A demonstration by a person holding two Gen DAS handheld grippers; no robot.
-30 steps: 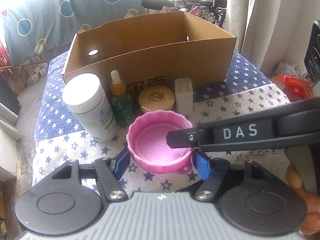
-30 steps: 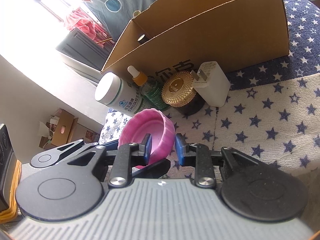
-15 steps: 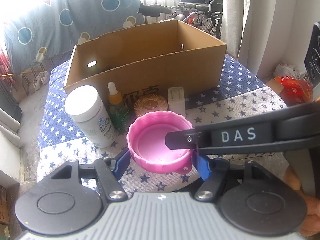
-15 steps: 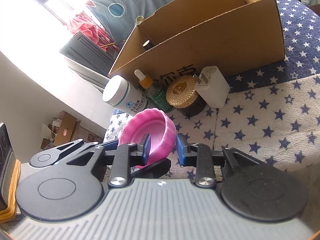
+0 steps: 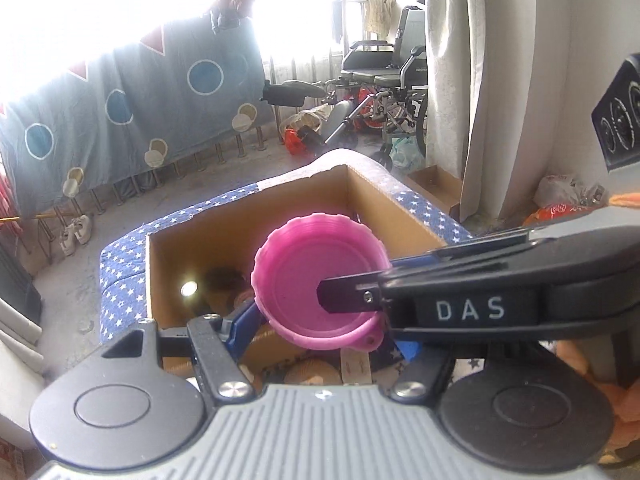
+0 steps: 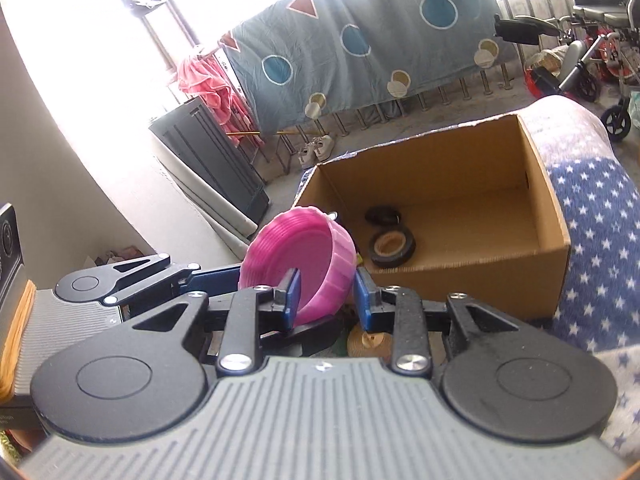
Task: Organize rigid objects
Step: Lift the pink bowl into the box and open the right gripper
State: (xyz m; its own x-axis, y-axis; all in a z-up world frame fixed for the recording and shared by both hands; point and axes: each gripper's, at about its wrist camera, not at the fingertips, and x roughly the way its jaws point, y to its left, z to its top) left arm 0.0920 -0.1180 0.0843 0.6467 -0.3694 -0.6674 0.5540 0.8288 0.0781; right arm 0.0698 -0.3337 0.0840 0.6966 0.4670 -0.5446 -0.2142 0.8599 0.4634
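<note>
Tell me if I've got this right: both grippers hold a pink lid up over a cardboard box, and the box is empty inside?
Not quite. The cardboard box isn't empty: the right wrist view shows two dark rings on its floor. The rest holds: both the left gripper and the right gripper hold the pink lid above it.

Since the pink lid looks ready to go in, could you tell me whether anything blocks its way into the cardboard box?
Nothing visible does. The pink lid hangs at the open top of the cardboard box; two tape rolls lie inside, with bare floor beside them.
</note>
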